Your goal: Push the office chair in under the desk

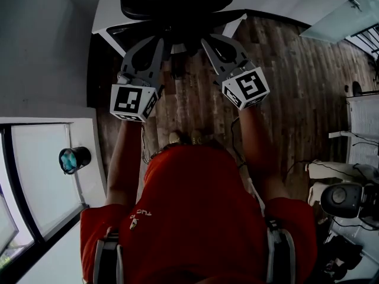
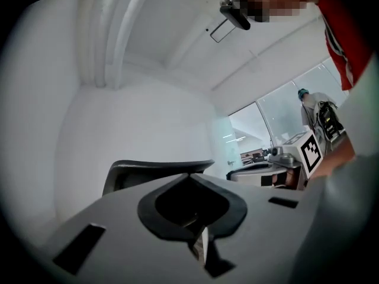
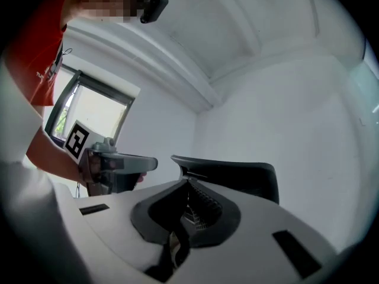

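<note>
The black office chair (image 1: 174, 7) stands at the top of the head view, its curved backrest toward me and its seat part under the white desk (image 1: 109, 2). Both grippers point at the chair's back from my side. My left gripper (image 1: 159, 40) is shut with nothing between its jaws; its own view shows the tips meeting (image 2: 189, 174) in front of the backrest (image 2: 154, 167). My right gripper (image 1: 205, 40) is shut too, tips together (image 3: 188, 180) right before the mesh backrest (image 3: 237, 176). Whether either tip touches the chair I cannot tell.
Dark wooden floor (image 1: 296, 87) spreads to the right of the chair. A white ledge with a teal-topped cup (image 1: 74, 158) runs along my left. White furniture, cables and a grey device (image 1: 343, 200) crowd the right edge. A glass panel (image 1: 340, 16) stands at the far right.
</note>
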